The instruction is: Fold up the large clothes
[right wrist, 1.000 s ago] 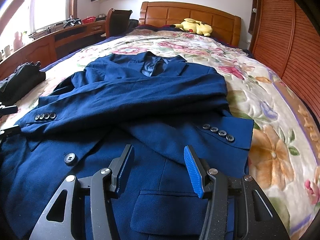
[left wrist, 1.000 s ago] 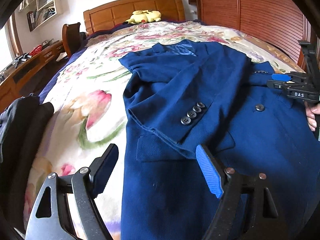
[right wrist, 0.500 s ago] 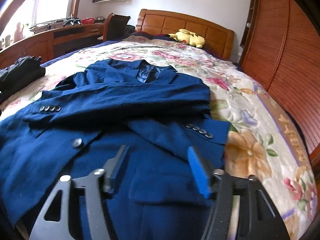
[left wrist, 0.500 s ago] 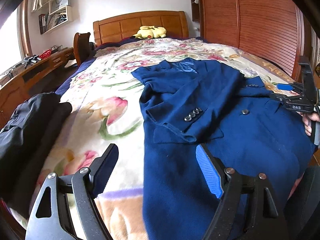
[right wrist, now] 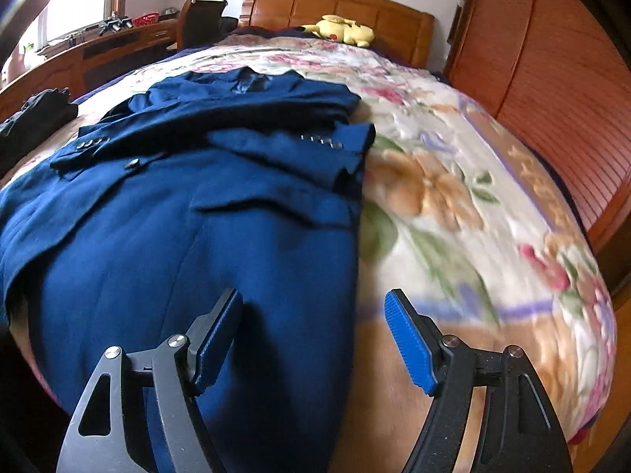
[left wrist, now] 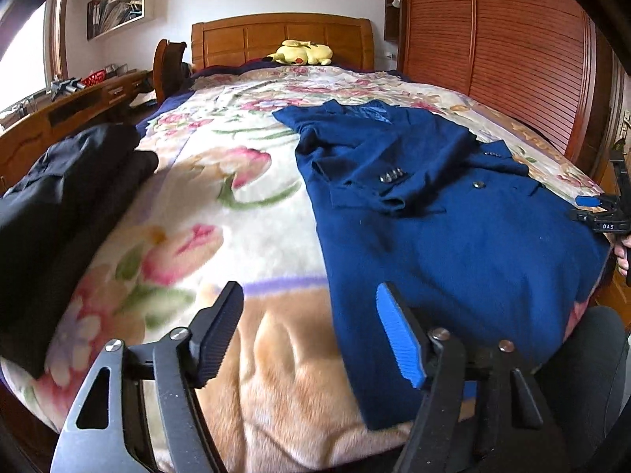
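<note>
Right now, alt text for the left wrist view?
A dark blue suit jacket lies sleeves-folded on a floral fleece blanket over a wooden bed, hem draping the near edge. The left gripper is open above that edge, holding nothing. Dark folded clothing lies left; a yellow plush toy rests by the headboard.

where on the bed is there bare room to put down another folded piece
The widest bare stretch of blanket lies between the blue jacket and the dark clothes. A second free strip runs between the jacket's other edge and the wardrobe. More blanket lies bare from the collar up to the plush toy. The jacket's own patch is taken.
</note>
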`<state>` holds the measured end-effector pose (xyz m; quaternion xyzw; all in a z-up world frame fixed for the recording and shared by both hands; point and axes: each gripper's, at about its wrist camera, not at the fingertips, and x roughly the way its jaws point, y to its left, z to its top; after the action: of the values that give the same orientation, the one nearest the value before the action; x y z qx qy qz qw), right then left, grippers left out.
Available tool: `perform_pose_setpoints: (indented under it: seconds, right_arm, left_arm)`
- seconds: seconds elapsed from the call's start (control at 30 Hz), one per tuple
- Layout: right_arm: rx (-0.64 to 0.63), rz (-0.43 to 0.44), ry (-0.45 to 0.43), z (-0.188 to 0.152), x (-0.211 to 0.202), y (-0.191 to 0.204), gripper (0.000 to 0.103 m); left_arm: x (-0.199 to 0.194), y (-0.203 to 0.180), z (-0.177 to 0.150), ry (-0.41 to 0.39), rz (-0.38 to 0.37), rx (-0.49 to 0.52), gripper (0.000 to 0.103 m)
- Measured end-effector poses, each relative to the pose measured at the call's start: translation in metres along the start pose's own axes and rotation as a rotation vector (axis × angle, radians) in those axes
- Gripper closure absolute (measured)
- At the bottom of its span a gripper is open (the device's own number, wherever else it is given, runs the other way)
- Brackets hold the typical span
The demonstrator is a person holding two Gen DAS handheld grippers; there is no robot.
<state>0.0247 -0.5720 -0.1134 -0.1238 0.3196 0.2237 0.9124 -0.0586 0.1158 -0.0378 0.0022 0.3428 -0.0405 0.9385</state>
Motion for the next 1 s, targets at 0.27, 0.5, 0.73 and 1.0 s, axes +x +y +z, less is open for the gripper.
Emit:
perform_pose_setpoints:
  seconds: [0.27, 0.5, 0.73, 1.0]
  right_arm:
    - [-0.009, 0.053, 0.014, -0.013, -0.022, 0.005, 0.027]
    - [-0.018, 0.079, 0.022, -0.02, -0.018, 0.012, 0.027]
    - [0.026, 0.126, 0.012, -0.026, -0.018, 0.01, 0.037]
    - [0.019, 0.157, 0.005, -0.031, -0.022, 0.014, 0.053]
  left_arm:
    - [-0.015, -0.002, -0.015, 0.001, -0.032, 0.001, 0.045]
    - [-0.012, -0.004, -0.027, 0.028, -0.047, 0.003, 0.051]
    - [-0.007, -0.01, -0.029, 0.028, -0.09, -0.017, 0.062]
    - [-0.009, -0.017, -0.027, 0.028, -0.108, -0.018, 0.094]
